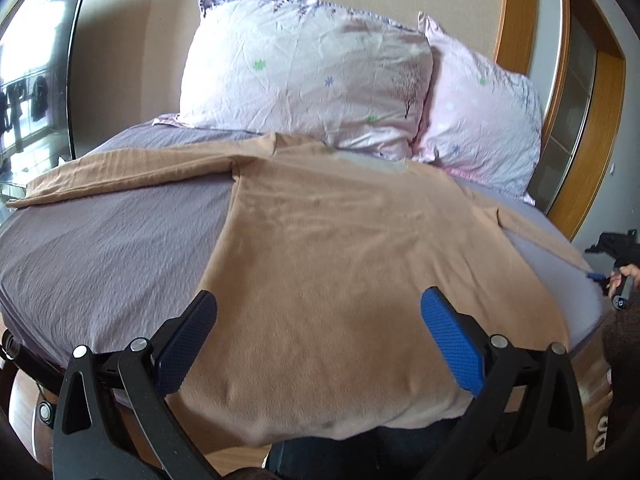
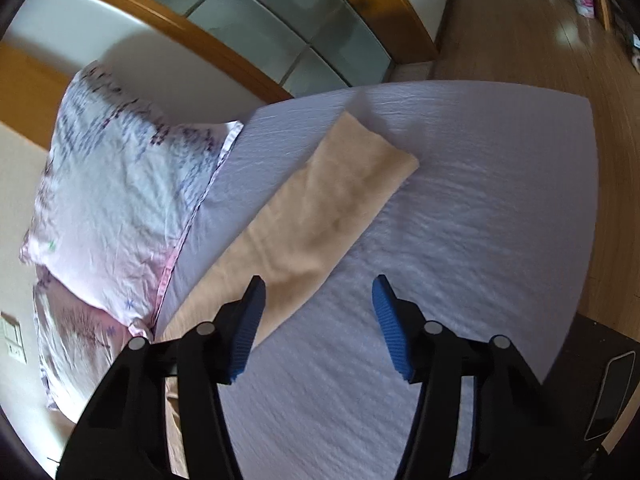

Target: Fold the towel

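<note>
A tan garment-shaped towel [image 1: 340,264] lies spread over the purple bed sheet [image 1: 112,248], one long strip reaching left and another right. Its near edge hangs over the bed's front. My left gripper [image 1: 318,304] hovers open above its near middle, holding nothing. In the right wrist view, the right strip of the towel [image 2: 316,220] lies flat on the sheet [image 2: 480,220]. My right gripper [image 2: 320,292] is open above the strip's near edge, its left fingertip over the cloth. A hand holding the right gripper shows at the left wrist view's right edge [image 1: 622,278].
Two pink floral pillows [image 1: 304,68] [image 1: 480,120] lean at the head of the bed. A wooden door frame [image 1: 560,80] stands at the right, a dark TV screen [image 1: 40,72] at the left. Wood floor [image 2: 540,20] lies beyond the bed's edge.
</note>
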`<state>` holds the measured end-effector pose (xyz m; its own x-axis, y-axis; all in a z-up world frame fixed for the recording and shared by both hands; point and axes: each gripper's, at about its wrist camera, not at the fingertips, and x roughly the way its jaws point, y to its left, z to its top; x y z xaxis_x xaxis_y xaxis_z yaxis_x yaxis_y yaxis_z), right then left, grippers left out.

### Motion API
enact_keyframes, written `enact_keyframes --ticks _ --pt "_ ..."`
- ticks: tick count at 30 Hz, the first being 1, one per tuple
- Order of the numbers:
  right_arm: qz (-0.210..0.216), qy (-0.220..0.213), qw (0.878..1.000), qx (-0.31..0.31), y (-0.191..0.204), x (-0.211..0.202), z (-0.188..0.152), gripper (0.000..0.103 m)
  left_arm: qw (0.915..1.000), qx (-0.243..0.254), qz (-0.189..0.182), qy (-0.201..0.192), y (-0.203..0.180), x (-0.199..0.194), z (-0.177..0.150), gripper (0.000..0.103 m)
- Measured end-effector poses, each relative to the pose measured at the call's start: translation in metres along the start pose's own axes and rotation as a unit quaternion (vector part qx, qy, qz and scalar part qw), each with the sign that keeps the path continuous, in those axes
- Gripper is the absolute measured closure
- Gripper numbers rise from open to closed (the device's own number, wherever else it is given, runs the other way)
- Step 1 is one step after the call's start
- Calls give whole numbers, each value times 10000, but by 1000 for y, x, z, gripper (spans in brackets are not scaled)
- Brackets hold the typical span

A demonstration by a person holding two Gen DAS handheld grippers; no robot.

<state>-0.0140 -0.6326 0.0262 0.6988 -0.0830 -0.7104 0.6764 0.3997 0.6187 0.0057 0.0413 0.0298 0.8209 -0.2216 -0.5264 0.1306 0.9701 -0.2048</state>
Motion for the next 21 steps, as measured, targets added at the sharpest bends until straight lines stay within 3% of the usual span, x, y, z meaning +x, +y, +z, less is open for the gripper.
enact_keyframes --ticks 5,6,7,9,12,15,18,21 --pt "91 -46 9992 374 -6 32 19 72 9963 -589 -502 -381 38 -1 21 1" --pt "126 -45 9990 428 -7 37 21 91 9935 -797 -667 -460 50 0 26 1" --pt "124 19 9987 497 -11 45 23 99 9904 -1012 -776 -526 62 0 30 1" --pt "139 -85 9988 461 -1 45 26 100 9844 -1465 -787 -567 87 1 37 1" --pt "473 -571 9941 -795 66 15 13 100 9727 -2130 -719 -577 129 6 51 1" --pt "1443 -522 9640 -2174 174 -5 -37 100 9624 -2571 -623 -619 161 10 64 1" --pt "2376 -59 9097 -3404 274 -12 -117 100 9556 -2855 -382 -629 186 15 75 1" --pt "3084 706 8471 -4270 348 2 -210 100 9499 -3049 -180 -660 206 15 83 1"
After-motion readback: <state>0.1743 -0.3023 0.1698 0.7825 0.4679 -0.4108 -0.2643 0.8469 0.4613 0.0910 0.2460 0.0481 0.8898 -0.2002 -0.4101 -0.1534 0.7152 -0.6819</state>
